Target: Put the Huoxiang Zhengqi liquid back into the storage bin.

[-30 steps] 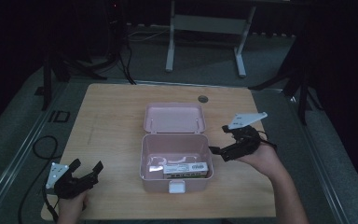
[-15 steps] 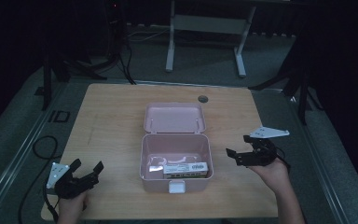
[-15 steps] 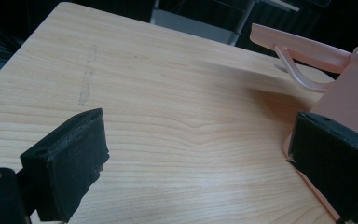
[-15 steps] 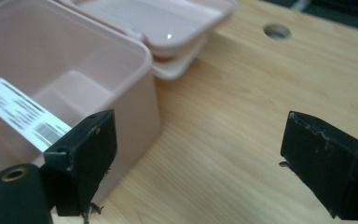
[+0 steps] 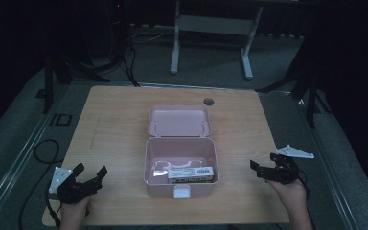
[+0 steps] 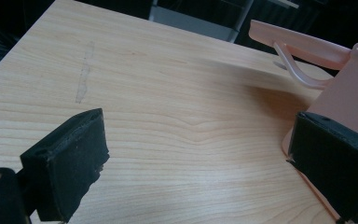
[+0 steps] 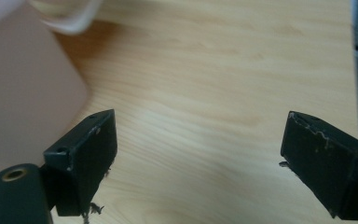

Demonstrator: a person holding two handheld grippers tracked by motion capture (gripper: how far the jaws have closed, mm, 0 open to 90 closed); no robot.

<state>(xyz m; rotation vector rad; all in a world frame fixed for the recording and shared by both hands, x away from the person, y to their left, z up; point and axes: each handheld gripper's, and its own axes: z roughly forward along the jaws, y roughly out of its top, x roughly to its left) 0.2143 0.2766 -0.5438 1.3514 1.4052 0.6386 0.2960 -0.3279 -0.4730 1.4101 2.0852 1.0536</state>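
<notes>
High view has the pink box (image 5: 180, 165) sitting mid-bench (image 5: 124, 120), lid (image 5: 178, 120) flipped back flat at its 12 o'clock side. Inside there's a small white carton (image 5: 191, 173) lying toward the 5 o'clock corner, and some pale stuff next to it that's too dim to make out. White latch (image 5: 181, 192) sticks out at the box's 6 o'clock edge.

Left claw (image 5: 90, 174) is down at the bench's 7 o'clock corner, jaws spread apart, nothing in them, well apart from the box. Left gripper view shows the box wall (image 6: 349, 100) just past one jaw.

Right claw (image 5: 261, 168) is over at about 4 o'clock near the bench edge, jaws wide too and empty. Right gripper view shows bare wood between them, with the box (image 7: 23, 93) off at 10 o'clock.
</notes>
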